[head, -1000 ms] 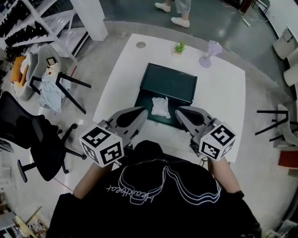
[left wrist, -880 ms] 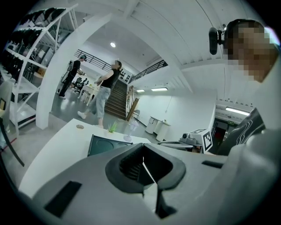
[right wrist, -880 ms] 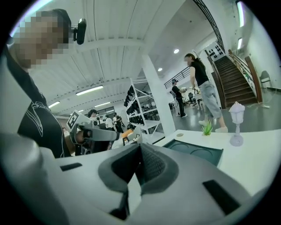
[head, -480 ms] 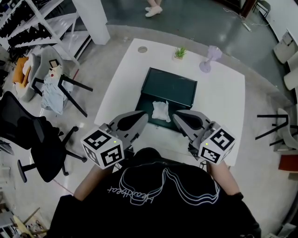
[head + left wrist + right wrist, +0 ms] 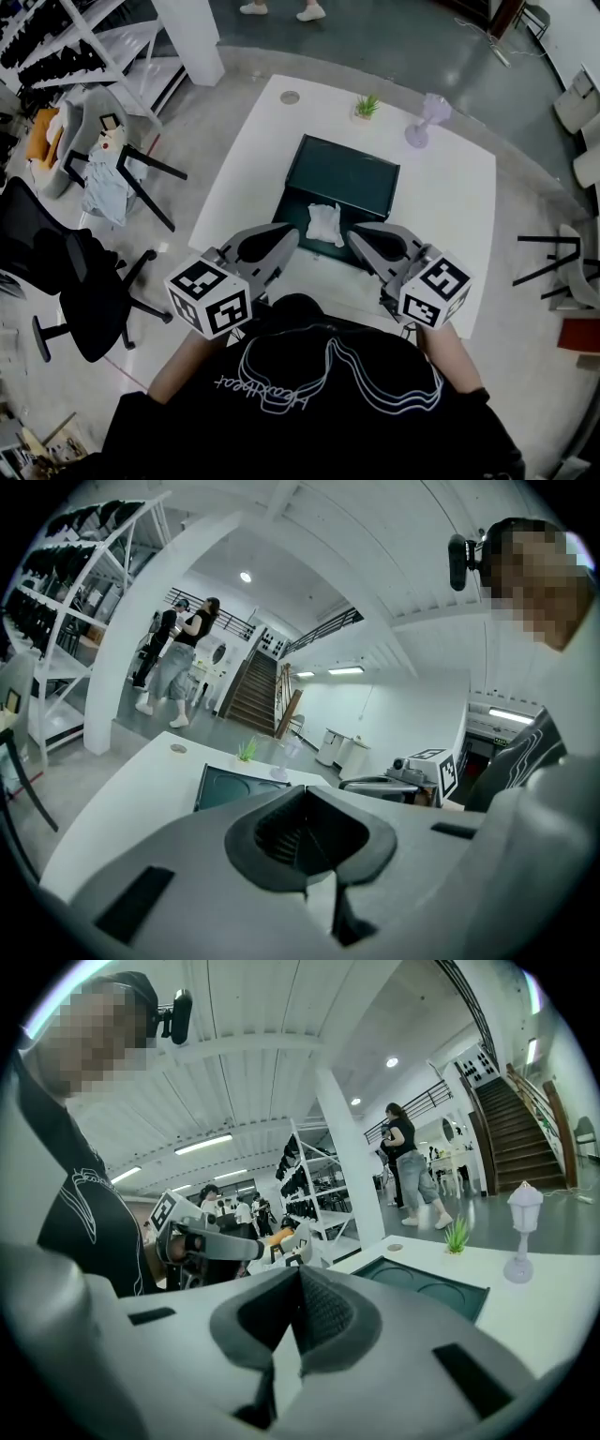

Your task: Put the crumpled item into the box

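Grey polished floor surrounds a white desk (image 5: 441,187) in the head view. A dark green box (image 5: 342,169) lies open at the desk's middle, with a small potted plant (image 5: 366,105) beyond it. The crumpled item (image 5: 323,223) (white, bunched like cloth or paper) rests on the nearer dark half of the box. The left gripper (image 5: 283,234) and the right gripper (image 5: 356,234) hover on either side of it, their tips near it but not touching, both pointing toward the box.

In the left gripper view the jaws are pressed together with nothing between them. Past them show the far half of the box (image 5: 234,787), the plant (image 5: 247,750) and the right gripper (image 5: 389,782). The gripper's own body hides the crumpled item.

In the right gripper view the jaws also meet, empty. The box (image 5: 427,1288) lies ahead to the right, and the left gripper (image 5: 220,1244) is off to the left.
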`<state>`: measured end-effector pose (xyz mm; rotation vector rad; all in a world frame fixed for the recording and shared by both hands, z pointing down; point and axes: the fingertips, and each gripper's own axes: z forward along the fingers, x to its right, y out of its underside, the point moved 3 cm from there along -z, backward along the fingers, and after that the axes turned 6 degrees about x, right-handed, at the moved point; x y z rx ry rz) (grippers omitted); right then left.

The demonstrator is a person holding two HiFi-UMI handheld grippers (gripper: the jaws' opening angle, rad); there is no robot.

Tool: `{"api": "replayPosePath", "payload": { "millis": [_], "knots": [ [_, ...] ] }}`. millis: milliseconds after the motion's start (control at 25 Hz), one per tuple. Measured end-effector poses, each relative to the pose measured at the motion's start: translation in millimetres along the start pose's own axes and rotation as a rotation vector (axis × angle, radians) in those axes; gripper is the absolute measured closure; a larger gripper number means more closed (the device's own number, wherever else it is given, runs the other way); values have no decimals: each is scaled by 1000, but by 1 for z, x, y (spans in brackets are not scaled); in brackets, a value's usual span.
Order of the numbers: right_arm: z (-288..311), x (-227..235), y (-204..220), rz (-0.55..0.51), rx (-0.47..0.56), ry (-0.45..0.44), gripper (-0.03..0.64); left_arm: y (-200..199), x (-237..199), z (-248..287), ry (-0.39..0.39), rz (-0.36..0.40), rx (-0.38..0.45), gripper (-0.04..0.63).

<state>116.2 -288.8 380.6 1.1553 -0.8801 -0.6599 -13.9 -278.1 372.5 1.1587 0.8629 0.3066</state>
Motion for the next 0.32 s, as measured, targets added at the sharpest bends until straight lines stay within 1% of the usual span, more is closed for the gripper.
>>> {"api": "replayPosePath", "payload": {
  "millis": [320],
  "knots": [
    [8,10,9,-25,-64,10,614,-2,-8,2,-22,8,-1,591]
  ]
}}
